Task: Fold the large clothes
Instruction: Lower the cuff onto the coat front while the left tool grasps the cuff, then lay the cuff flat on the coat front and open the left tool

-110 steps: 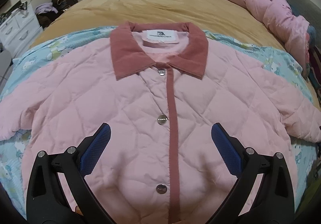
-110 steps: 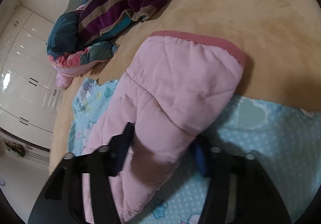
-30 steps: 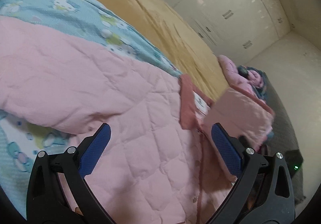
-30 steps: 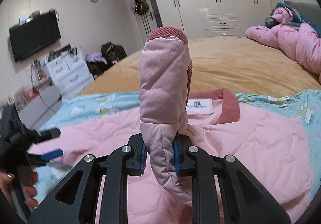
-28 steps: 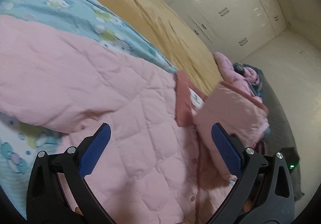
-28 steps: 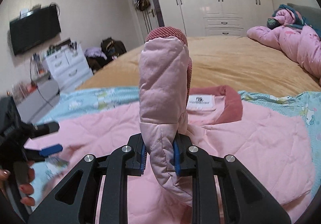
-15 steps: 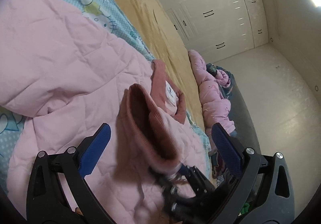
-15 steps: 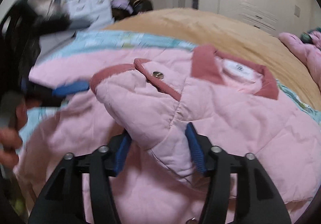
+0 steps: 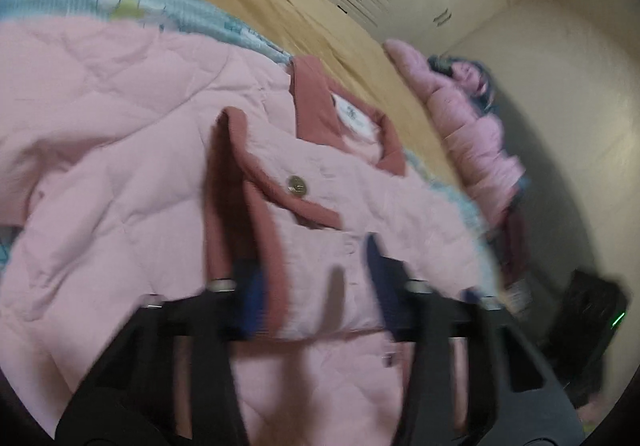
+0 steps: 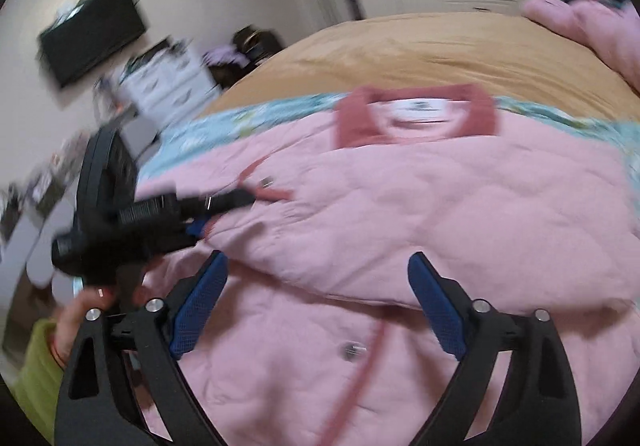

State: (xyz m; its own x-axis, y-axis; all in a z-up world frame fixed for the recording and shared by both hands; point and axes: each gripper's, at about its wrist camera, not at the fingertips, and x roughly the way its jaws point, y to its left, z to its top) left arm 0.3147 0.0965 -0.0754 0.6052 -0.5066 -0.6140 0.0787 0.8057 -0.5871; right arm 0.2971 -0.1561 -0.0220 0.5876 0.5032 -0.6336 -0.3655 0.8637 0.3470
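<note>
The pink quilted jacket [image 10: 420, 214] lay spread on the bed [image 10: 420, 54], collar at 12 o'clock; it looked puffy, light and floppy, so its corduroy cuff seemed the best handle. The left claw [image 9: 312, 278] angled down, clamped on that cuff [image 9: 256, 214]. The right claw [image 10: 316, 302] tilted down too, jaws opening, nothing between them.

Pink quilted jacket [image 10: 460, 214] – dusty-rose collar, metal snaps – lies front-up on the bed; one sleeve [image 9: 320, 214] folded across its chest, rose cuff leading.
</note>
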